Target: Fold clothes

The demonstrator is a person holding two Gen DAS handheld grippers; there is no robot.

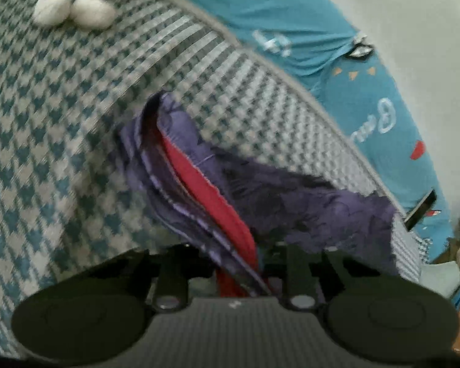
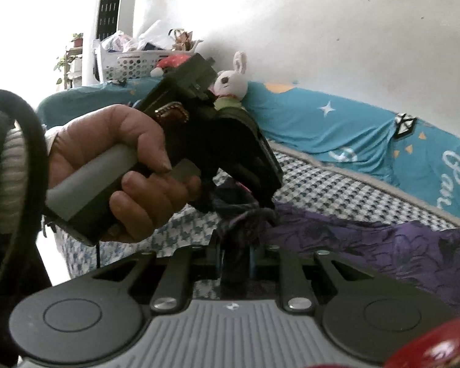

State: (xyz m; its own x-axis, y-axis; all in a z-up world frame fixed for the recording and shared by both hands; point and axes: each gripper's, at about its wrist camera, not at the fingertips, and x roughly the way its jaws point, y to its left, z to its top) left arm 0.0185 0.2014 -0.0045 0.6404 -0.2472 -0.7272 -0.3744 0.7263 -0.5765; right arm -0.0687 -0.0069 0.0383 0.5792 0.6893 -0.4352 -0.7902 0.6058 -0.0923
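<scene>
Purple cloth pinched in both claws over the bed

Purple garment (image 1: 306,208), flower-printed with a red lining strip showing, hangs bunched between the two tools above the houndstooth bed cover (image 1: 61,122); the left claw (image 1: 239,263) is closed on a gathered edge, and the right claw (image 2: 236,263) is closed on a dark twist of the same cloth. In the right wrist view the left hand (image 2: 119,168) and its tool sit just ahead and slightly left, so the held stretch between the claws is short, while the rest of the garment trails off to the right across the bed. A toy rabbit (image 2: 233,79) and the teal sheet (image 2: 337,128) lie beyond, well apart; nothing stands between the claws.
</scene>
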